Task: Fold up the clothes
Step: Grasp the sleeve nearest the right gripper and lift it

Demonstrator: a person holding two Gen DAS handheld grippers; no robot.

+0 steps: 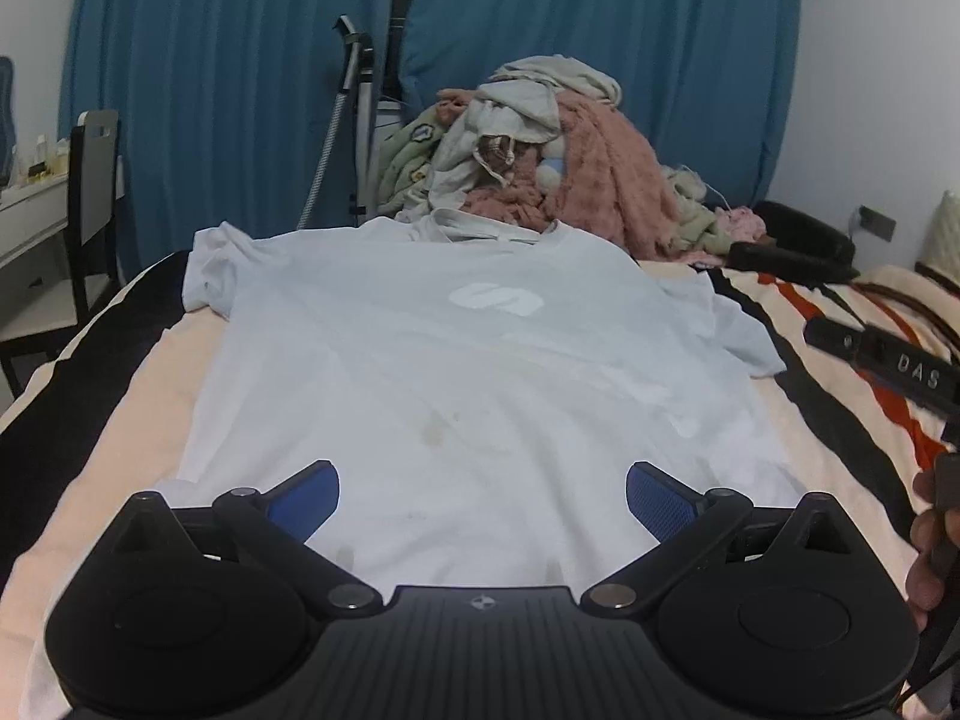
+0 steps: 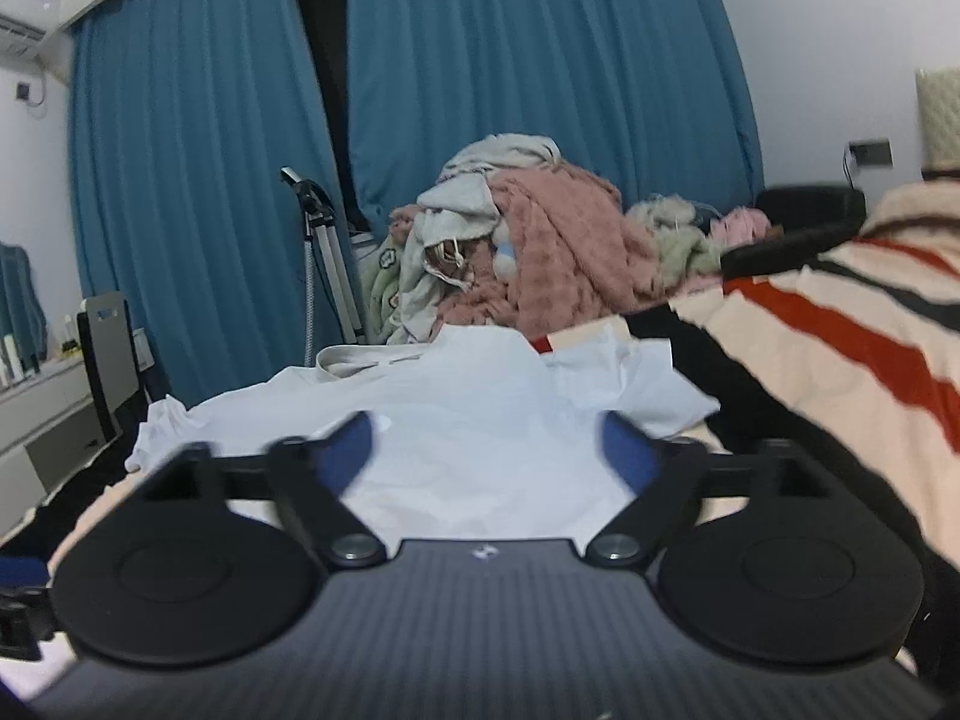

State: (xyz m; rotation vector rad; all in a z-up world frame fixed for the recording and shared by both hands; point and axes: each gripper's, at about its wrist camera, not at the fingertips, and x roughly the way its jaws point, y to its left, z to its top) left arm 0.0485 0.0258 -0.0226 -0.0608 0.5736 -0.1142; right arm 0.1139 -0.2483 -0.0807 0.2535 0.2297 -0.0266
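A white T-shirt (image 1: 480, 372) is lying spread flat, unfolded, on the bed (image 1: 120, 420), while the left gripper (image 1: 483, 501) and right gripper (image 2: 486, 450) are hovering wide apart, empty; a heap of clothes (image 1: 540, 150) is waiting behind.

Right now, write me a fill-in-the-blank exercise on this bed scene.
1. The white T-shirt lies spread ____ on the bed.
2. Both the left gripper and the right gripper are ____.
3. The curtains behind the clothes pile are ____.

Missing words: flat; open; blue
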